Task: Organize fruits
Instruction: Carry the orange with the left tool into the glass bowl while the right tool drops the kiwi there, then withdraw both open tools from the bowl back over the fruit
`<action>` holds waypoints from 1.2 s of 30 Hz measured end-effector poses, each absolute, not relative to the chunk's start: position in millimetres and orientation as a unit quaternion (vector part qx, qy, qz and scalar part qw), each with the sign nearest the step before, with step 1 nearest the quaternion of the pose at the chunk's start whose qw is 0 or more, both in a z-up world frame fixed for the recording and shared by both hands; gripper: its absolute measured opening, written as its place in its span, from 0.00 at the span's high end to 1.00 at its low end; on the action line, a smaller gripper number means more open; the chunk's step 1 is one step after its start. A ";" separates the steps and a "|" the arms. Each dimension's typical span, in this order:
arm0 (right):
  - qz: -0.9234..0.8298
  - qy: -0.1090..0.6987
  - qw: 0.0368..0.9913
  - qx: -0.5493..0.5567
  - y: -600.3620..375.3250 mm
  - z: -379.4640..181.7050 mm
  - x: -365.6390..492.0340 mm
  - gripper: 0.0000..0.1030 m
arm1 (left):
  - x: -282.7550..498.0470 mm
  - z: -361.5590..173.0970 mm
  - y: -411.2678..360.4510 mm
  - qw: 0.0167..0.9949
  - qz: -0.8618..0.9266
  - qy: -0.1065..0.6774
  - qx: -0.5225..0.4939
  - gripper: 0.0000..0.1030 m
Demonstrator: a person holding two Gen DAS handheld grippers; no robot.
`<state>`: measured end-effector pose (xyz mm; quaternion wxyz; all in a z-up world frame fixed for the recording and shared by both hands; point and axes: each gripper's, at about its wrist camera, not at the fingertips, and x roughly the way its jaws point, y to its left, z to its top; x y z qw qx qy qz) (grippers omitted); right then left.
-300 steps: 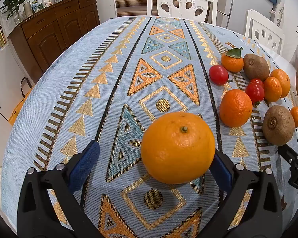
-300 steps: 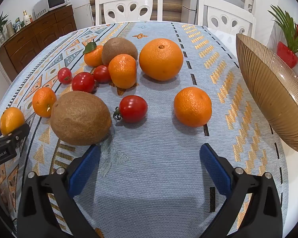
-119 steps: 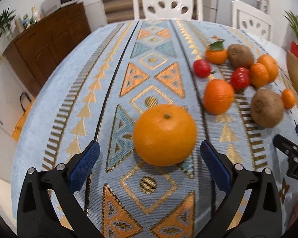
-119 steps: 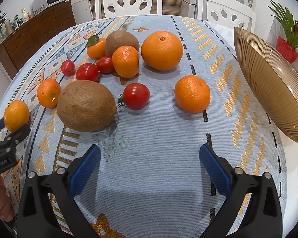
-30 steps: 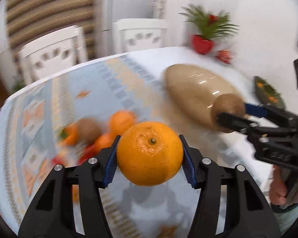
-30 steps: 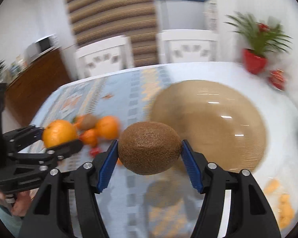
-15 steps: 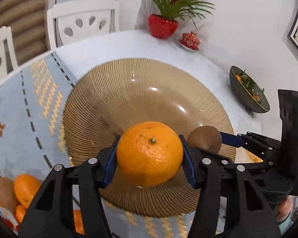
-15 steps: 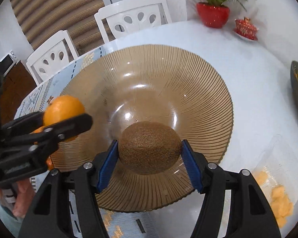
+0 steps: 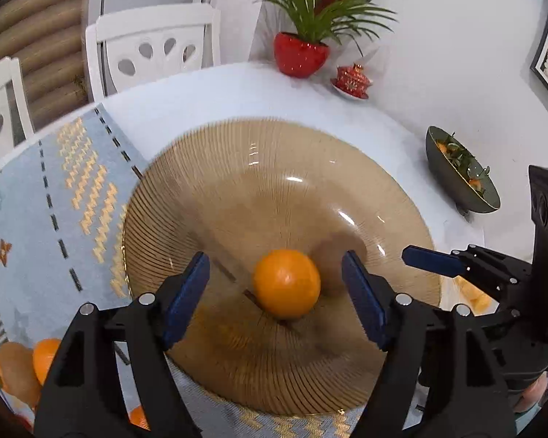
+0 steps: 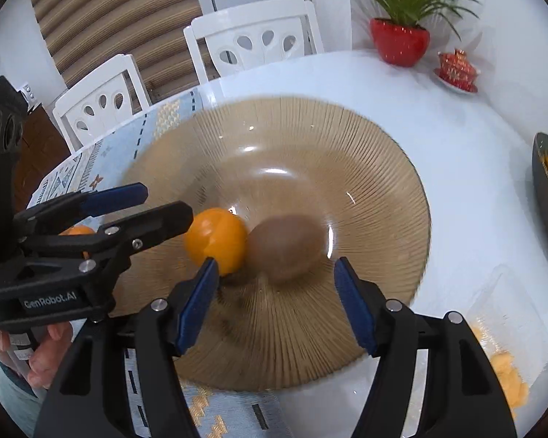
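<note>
An orange (image 9: pixel 286 283) lies in the ribbed amber glass bowl (image 9: pixel 208 168), free of my left gripper (image 9: pixel 276 292), whose jaws are opening with clear gaps on both sides of the fruit. A brown kiwi (image 10: pixel 283 246), blurred, rests in the bowl (image 10: pixel 383 168) against the orange (image 10: pixel 216 238). My right gripper (image 10: pixel 272 299) hovers over it, jaws opening, pads off the kiwi. In the left wrist view the kiwi (image 9: pixel 330 255) shows behind the orange, and the right gripper's blue fingertip (image 9: pixel 433 260) reaches in from the right.
Loose fruits (image 9: pixel 22 361) remain on the patterned blue cloth (image 9: pixel 44 197) at lower left. A red potted plant (image 9: pixel 301 56), a small red dish (image 9: pixel 352 78) and a dark bowl of food (image 9: pixel 460 171) stand beyond. White chairs (image 10: pixel 259 40) line the far edge. A hand (image 10: pixel 40 350) holds the left gripper.
Both grippers have let go: the orange and the kiwi dropped from between the pads into the bowl and now lie side by side. Both pairs of jaws stand wider.
</note>
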<state>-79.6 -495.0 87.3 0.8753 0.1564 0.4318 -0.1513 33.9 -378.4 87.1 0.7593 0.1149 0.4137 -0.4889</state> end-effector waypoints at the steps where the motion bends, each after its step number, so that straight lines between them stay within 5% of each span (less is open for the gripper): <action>1: -0.151 0.428 0.877 0.157 -494.7 90.6 -81.6 0.36 | 33.6 92.0 -375.3 0.761 -0.490 0.411 0.110 0.27; 11: -0.150 0.415 0.887 0.133 -472.4 111.4 -90.7 0.26 | 14.3 122.1 -330.0 0.780 -0.484 0.387 0.090 0.25; 36: -0.112 0.380 0.918 0.008 -331.8 120.0 -100.4 0.17 | -26.1 88.9 -101.4 0.879 -0.274 0.389 0.035 0.19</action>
